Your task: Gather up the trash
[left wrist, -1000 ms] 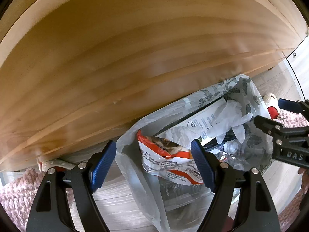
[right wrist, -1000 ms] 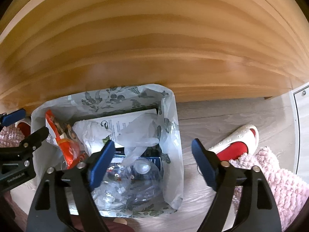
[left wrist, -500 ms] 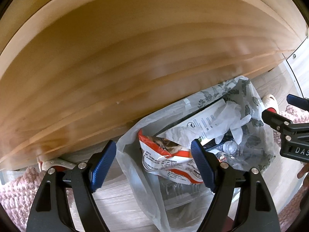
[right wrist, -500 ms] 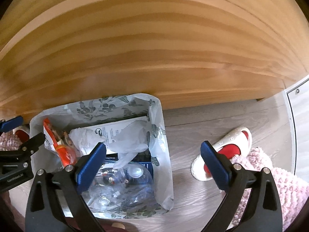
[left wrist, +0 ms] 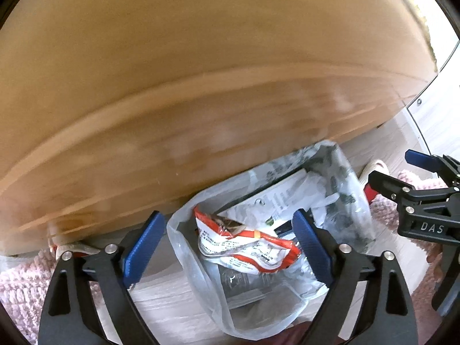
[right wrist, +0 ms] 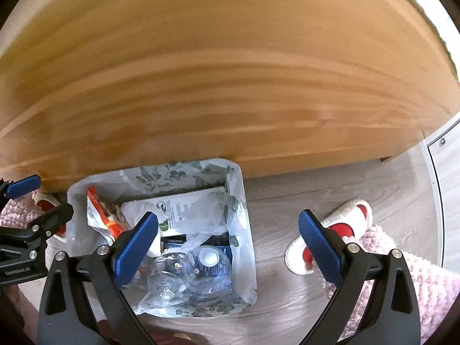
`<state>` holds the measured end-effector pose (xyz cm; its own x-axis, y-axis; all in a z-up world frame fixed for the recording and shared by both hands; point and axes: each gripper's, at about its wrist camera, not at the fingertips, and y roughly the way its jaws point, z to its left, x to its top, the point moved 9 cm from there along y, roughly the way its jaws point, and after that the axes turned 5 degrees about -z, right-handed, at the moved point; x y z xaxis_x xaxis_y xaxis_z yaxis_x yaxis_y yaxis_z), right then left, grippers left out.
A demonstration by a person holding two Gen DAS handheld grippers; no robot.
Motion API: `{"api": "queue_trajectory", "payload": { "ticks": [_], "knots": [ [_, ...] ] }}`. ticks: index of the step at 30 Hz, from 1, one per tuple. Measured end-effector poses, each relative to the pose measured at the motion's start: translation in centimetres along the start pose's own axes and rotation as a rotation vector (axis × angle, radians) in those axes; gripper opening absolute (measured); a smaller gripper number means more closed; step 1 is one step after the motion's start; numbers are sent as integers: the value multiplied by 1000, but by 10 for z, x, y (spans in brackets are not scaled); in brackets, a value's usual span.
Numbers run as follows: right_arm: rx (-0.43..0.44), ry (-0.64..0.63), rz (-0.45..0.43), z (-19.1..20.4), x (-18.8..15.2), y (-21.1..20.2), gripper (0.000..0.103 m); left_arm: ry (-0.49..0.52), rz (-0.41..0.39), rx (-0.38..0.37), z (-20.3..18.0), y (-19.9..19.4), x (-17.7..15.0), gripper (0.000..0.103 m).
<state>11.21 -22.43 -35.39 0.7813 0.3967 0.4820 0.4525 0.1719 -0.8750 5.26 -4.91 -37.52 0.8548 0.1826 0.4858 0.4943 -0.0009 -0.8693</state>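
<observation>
Wooden panel (right wrist: pixel 230 72) is filling the upper half of both views, blurred. Bin (right wrist: pixel 244 201), lined with a leaf-print bag (right wrist: pixel 184 172), is sitting on grey floor (right wrist: pixel 287 201) against the panel's base, lower centre-left in the right view, lower centre in the left view. Trash is lying inside it: red-white wrapper (left wrist: pixel 247 244) at the bin's left end, white paper (right wrist: pixel 184 207) in the middle, clear bottle (right wrist: pixel 201 267) toward the bottom edge.

Left gripper (left wrist: pixel 224 247) is hovering over the bin, jaws opening wide, nothing gripped; the wrapper is showing between the pads (left wrist: pixel 141 247) but lying down in the bin, apart from them. Right gripper (right wrist: pixel 230 247) is hovering with jaws spread wide and empty, left pad over the bin, right pad over a red-white slipper (right wrist: pixel 353 221) at lower right. Pink rug (right wrist: pixel 431 287) is lying just beside the slipper, bottom right corner. Each gripper is showing at the other view's edge.
</observation>
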Motion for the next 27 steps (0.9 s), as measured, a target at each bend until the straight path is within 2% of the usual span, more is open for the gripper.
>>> {"api": "queue_trajectory", "payload": {
  "ticks": [3, 11, 18, 27],
  "knots": [
    [-1, 8, -32, -1, 5, -11, 94, 17, -34, 0, -2, -11, 5, 94],
    [10, 40, -102, -9, 13, -34, 94, 35, -113, -16, -2, -40, 19, 95],
    [11, 29, -226, -10, 27, -64, 94, 34, -198, -27, -4, -69, 31, 95],
    [12, 36, -408, -16, 50, -109, 94, 67, -367, 2, -3, -114, 58, 95]
  ]
}}
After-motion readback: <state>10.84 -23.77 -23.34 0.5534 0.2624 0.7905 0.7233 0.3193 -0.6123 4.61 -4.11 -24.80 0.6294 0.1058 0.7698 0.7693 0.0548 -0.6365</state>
